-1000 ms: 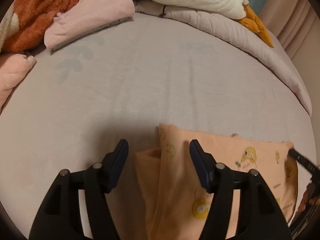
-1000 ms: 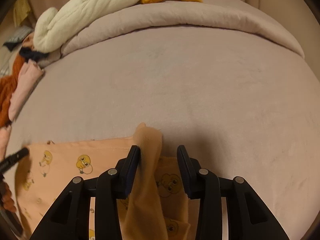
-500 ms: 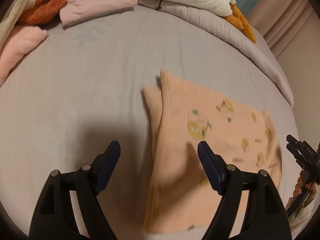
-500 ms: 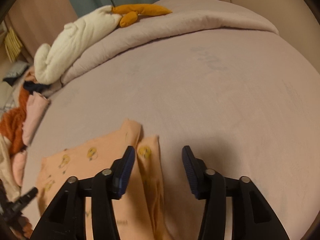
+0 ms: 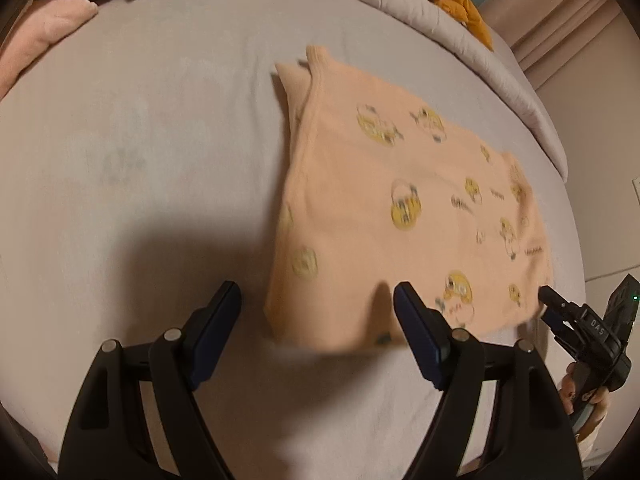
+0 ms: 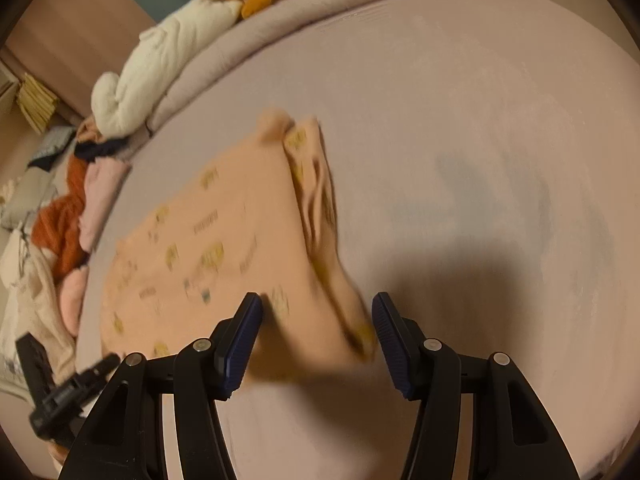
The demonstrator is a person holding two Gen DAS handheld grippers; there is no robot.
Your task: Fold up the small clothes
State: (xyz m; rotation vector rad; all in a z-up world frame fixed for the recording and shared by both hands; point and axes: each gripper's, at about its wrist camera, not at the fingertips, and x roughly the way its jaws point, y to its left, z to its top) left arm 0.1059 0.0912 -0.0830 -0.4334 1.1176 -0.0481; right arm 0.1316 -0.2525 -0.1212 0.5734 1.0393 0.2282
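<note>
Both tongs are standing apart, nothing clamped. I'm holding the left gripper (image 5: 318, 310) with its jaws wide over the near-left corner of the peach garment (image 5: 400, 200); that near hem is sitting between the jaws, but the pads aren't pressing it. The right gripper (image 6: 316, 328) is straddling the near-right corner, where a folded-in strip is bunching along the right edge, also untouched.

The garment is lying flat on the bed sheet (image 5: 140, 160), running from 6 toward 12 o'clock in the left view, with the pile of other clothes (image 5: 60, 28) well apart at 10 o'clock. The rolled duvet (image 6: 280, 28) and the cream plush toy (image 6: 160, 64) are sitting at 11 to 12 in the right view.

Handling, my read: thin cotton knit, very light, limp, no stiffness, and it's going to drape and drag on the soft matte sheet. Not fragile. I'm judging the best hold to be a pinch at the two near corners through all layers, so the tucked strip isn't slipping loose. Yellow cartoon prints, ribbed trim at the far end; motion blur is hiding finer detail.
</note>
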